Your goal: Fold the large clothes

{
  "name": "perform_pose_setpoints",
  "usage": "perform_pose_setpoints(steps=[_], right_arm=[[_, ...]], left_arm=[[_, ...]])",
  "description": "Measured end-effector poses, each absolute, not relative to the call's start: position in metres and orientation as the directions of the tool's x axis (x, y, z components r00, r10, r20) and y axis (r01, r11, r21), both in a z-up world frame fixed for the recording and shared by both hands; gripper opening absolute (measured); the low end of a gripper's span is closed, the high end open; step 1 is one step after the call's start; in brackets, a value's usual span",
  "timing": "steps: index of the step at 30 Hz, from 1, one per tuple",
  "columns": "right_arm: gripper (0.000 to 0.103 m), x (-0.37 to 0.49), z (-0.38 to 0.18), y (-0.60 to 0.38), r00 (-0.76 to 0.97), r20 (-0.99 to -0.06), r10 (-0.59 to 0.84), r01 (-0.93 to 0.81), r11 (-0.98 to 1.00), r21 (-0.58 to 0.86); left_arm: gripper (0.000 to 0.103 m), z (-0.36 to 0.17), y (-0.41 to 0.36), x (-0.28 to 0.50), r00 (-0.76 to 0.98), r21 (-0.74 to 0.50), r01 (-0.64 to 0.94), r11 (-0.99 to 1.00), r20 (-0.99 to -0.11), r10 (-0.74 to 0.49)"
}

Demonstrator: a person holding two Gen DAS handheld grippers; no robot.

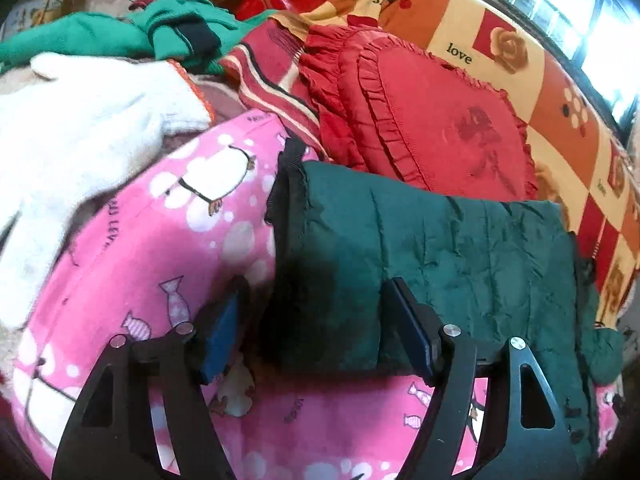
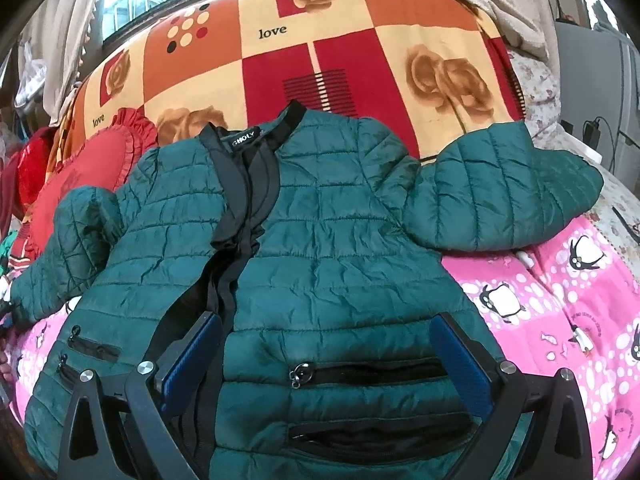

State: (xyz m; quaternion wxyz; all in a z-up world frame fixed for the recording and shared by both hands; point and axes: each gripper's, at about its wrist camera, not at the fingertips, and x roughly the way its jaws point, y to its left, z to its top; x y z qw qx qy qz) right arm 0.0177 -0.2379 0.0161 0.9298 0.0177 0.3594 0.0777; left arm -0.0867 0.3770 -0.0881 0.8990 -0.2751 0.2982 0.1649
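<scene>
A green quilted jacket (image 2: 320,240) with a "GHOLY" neck label (image 2: 245,141) lies on a pink penguin blanket (image 2: 560,300), the left gripper (image 1: 312,320) and right gripper (image 2: 326,344) spread wide, holding nothing.

You have a bed spread with two covers: a pink penguin-print blanket (image 2: 560,320) at the near end and a red, orange and cream rose quilt (image 2: 352,52) printed "love" at the far end. Your green quilted jacket (image 2: 320,248) lies face up across both, sleeves out. A red frilled cushion (image 1: 420,120) rests on the quilt beside it.
</scene>
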Motion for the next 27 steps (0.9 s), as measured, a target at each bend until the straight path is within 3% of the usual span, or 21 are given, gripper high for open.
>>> perform_pose_setpoints(steps=[6, 8, 9, 10, 11, 17, 23, 27], right_arm=[[0.103, 0.019, 0.013, -0.23, 0.723, -0.675, 0.146, -0.147, 0.988, 0.057], [0.103, 0.02, 0.013, -0.231, 0.725, -0.675, 0.141, -0.14, 0.989, 0.056], [0.103, 0.02, 0.013, -0.233, 0.726, -0.674, 0.139, -0.134, 0.989, 0.06], [0.103, 0.02, 0.013, -0.235, 0.726, -0.674, 0.138, -0.129, 0.99, 0.064], [0.103, 0.02, 0.014, -0.237, 0.727, -0.673, 0.138, -0.123, 0.99, 0.071], [0.103, 0.014, 0.02, -0.244, 0.73, -0.674, 0.11, -0.1, 0.994, 0.054], [0.103, 0.017, 0.017, -0.261, 0.7, -0.711, 0.073, -0.026, 0.997, 0.077], [0.103, 0.012, 0.025, -0.265, 0.708, -0.703, 0.068, -0.02, 0.997, 0.076]], left_arm=[[0.072, -0.095, 0.374, -0.058, 0.743, -0.369, -0.416, 0.831, -0.665, 0.076], [0.052, -0.093, 0.371, -0.054, 0.753, -0.395, -0.388, 0.833, -0.657, 0.039], [0.025, -0.091, 0.371, -0.055, 0.755, -0.4, -0.39, 0.829, -0.654, 0.04], [0.015, -0.089, 0.37, -0.057, 0.757, -0.411, -0.397, 0.821, -0.652, 0.04], [0.012, -0.086, 0.369, -0.06, 0.759, -0.409, -0.401, 0.819, -0.649, 0.048], [0.009, -0.038, 0.35, -0.08, 0.801, -0.407, -0.418, 0.812, -0.586, 0.119], [0.008, 0.036, 0.248, -0.05, 0.885, -0.431, -0.086, 0.898, -0.447, -0.131], [0.008, 0.065, 0.178, -0.009, 0.882, -0.418, 0.028, 0.908, -0.417, -0.219]])
